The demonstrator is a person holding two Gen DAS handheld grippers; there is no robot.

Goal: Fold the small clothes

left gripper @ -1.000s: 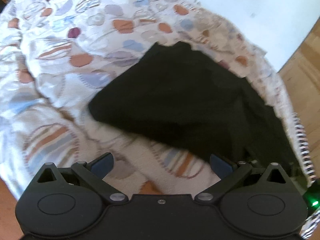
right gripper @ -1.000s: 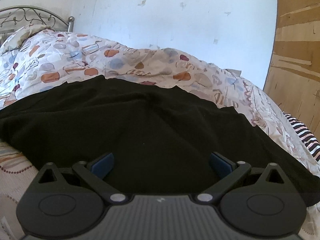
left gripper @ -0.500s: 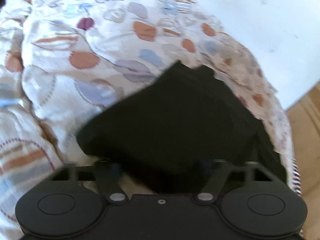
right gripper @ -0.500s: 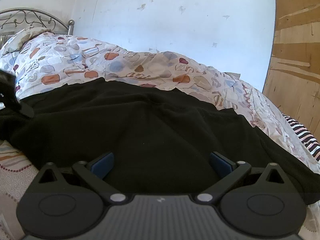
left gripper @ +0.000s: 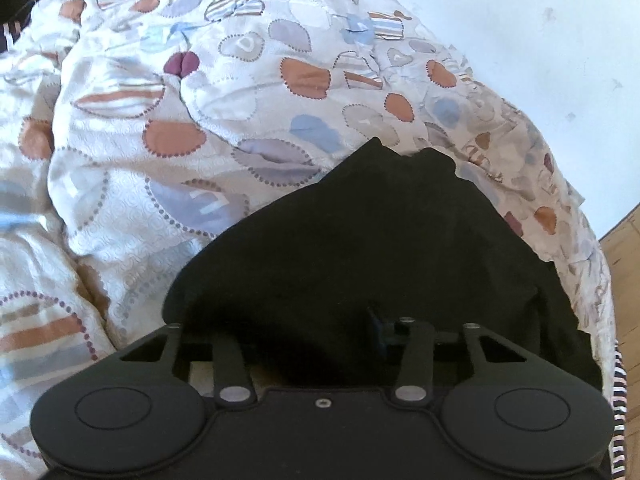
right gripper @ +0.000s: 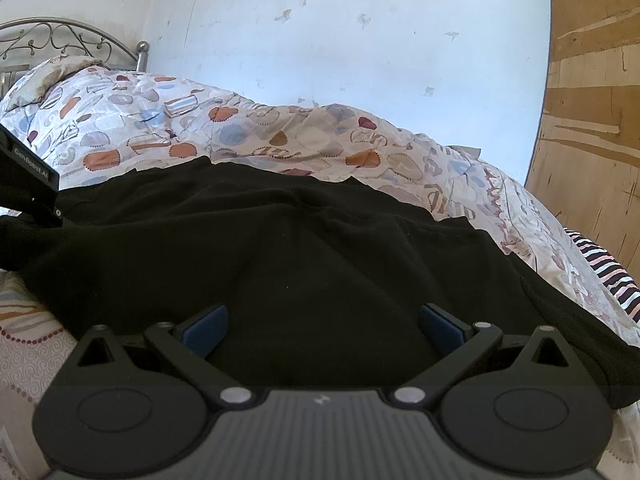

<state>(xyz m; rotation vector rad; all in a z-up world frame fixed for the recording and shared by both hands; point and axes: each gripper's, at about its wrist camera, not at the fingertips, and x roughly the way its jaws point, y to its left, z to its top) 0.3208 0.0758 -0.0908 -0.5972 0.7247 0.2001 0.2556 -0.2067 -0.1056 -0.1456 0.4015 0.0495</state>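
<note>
A black garment (left gripper: 380, 248) lies spread on a patterned quilt (left gripper: 168, 128). In the left wrist view my left gripper (left gripper: 320, 332) has closed onto the garment's near edge, and the cloth covers most of its fingers; one blue pad (left gripper: 376, 330) shows. In the right wrist view the same garment (right gripper: 304, 264) fills the middle. My right gripper (right gripper: 322, 326) is open just above the cloth, its blue pads (right gripper: 204, 328) wide apart and empty. The left gripper's body (right gripper: 28, 176) shows at the left edge.
A white wall (right gripper: 360, 48) rises behind the bed. A metal headboard (right gripper: 60, 44) and a pillow stand at far left. A wooden floor (right gripper: 592, 120) lies on the right, and a striped cloth (right gripper: 608, 276) hangs at the bed's right edge.
My left gripper moved forward onto the garment's near edge and its fingers closed from wide open. It now shows at the left of the right wrist view. The right gripper stayed put.
</note>
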